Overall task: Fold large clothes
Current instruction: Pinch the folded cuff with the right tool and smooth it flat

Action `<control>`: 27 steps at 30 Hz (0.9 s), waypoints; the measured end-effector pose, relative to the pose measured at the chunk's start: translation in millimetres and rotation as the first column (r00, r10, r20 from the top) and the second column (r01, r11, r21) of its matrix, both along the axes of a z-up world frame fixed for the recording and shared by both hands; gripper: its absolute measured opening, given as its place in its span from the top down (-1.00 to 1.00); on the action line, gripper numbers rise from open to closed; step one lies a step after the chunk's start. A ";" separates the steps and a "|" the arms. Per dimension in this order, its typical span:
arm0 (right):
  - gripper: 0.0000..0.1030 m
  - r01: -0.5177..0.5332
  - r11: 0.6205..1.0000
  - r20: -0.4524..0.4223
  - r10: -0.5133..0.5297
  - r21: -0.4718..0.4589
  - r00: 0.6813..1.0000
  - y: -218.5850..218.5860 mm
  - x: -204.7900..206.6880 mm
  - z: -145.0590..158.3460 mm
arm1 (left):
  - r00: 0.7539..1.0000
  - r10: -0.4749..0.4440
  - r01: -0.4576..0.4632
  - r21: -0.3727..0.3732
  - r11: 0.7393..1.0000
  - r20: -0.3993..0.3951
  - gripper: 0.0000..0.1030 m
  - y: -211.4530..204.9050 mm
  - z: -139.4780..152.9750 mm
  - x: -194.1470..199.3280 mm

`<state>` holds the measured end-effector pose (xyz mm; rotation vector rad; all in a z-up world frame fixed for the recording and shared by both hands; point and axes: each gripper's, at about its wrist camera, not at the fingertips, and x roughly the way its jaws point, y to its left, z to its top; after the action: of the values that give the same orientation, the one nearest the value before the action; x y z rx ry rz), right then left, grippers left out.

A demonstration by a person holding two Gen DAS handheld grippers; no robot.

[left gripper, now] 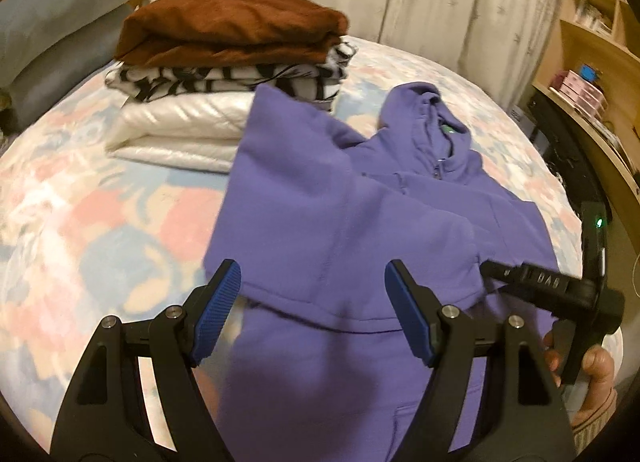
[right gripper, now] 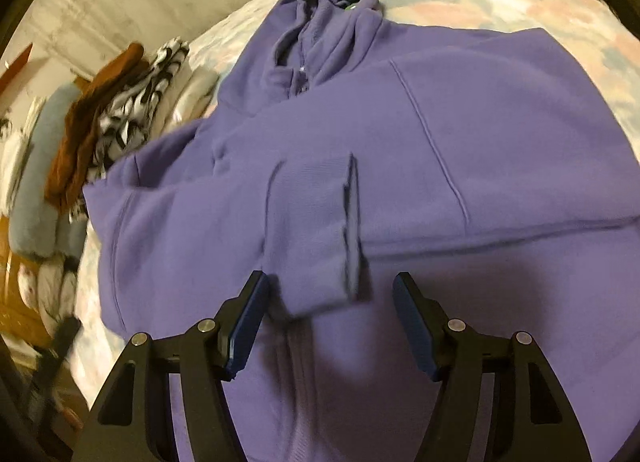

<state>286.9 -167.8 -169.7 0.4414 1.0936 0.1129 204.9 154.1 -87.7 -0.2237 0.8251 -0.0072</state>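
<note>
Purple hoodie [left gripper: 360, 222] lies front up on the bed [left gripper: 100, 222], hood [right gripper: 332, 2] toward the curtain, spread across the flowered cover. Both sleeves are folded in over the chest; one cuff [right gripper: 320, 230] lies on the middle of the body, just ahead of the right tongs.

Left tongs [left gripper: 314, 312]: jaws apart, nothing between the pads, hovering over the lower part of the hoodie near a folded sleeve edge. Right tongs [right gripper: 330, 326]: jaws apart too, pads clear of the cloth, the cuff lying just in front of the gap. From the left view the right tongs show as a black bar at the right edge, with the person's hand [left gripper: 592, 374] gripping the handle.

Step in hand, as I read it: sleeves are in, body not yet folded. Next move likely calls for both tongs to drop to the hem (out of frame below), pinch it at two corners, and carry it up toward the hood without dragging the sleeves loose.

Stack of finished clothes [left gripper: 228, 62] sits beside the hoodie: brown on top, black-and-white patterned piece, white padded one beneath.

Writing: raised letters on the right tongs' bar, possibly "UAS", too blurred to be sure. A green tag [left gripper: 448, 128] inside the neck, unreadable.
</note>
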 end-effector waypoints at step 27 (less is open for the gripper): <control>0.15 -0.019 0.936 0.095 0.055 -0.351 0.994 -71.4 58.2 34.8 | 0.998 -0.026 0.031 0.092 0.995 -0.058 -0.40 11.7 -12.8 97.2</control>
<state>345.1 -239.3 -134.9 0.0930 0.9942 -0.0269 302.1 165.8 -100.5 -0.1246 0.8832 0.0107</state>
